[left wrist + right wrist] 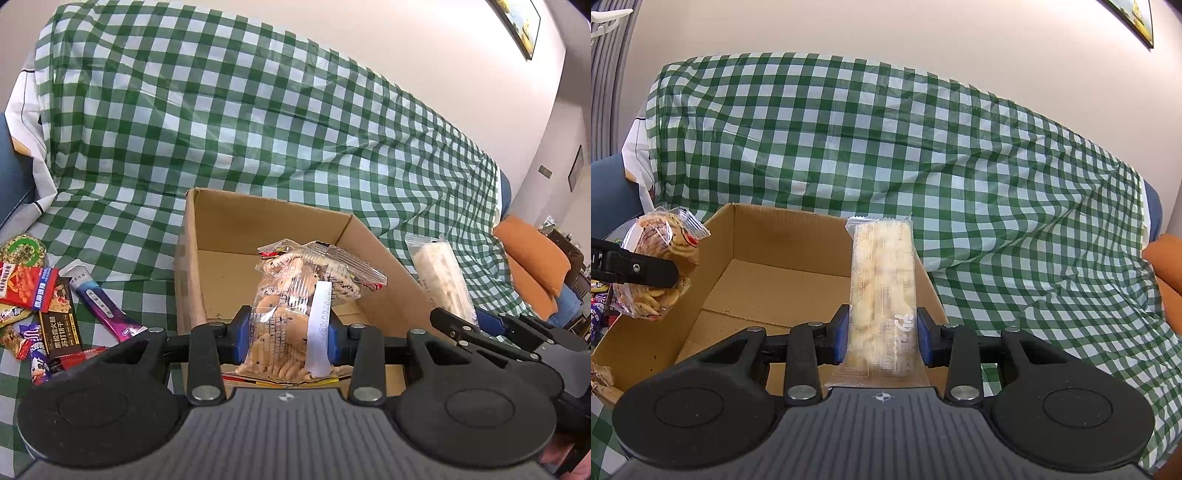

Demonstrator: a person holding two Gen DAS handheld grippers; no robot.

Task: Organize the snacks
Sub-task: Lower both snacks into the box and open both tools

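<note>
The cookie bag (291, 314) sits clamped between the blue pads of the left gripper (286, 338), held upright over the near edge of the cardboard box (207, 236). It is a crinkly clear plastic pouch stuffed with small pale-brown biscuits, with fine dark print across the film that I cannot read and a white paper strip (319, 328) stuck down its front, carrying a line of digits too blurred to make out. Just to its right, the right gripper (882, 338) is closed on a long, flat, clear packet of puffed rice crackers (884, 291), its pads pressing both sides near the lower end; the packet stands tilted up over the box's right wall, has a crimped seal at the top, and bears large white characters near the bottom that I cannot read. The box is plain brown corrugated card, open-topped, its floor bare in the part that shows. It rests on a glossy green-and-white checked cloth (258, 129) that is creased and draped up over the sofa back behind. On the cloth to the left of the box lies a loose heap of snack packets (40, 306): a black bar wrapper with white Chinese writing, a red pack, a purple foil stick and a round green-labelled one. An orange cushion (535, 266) lies at the far right.
</note>
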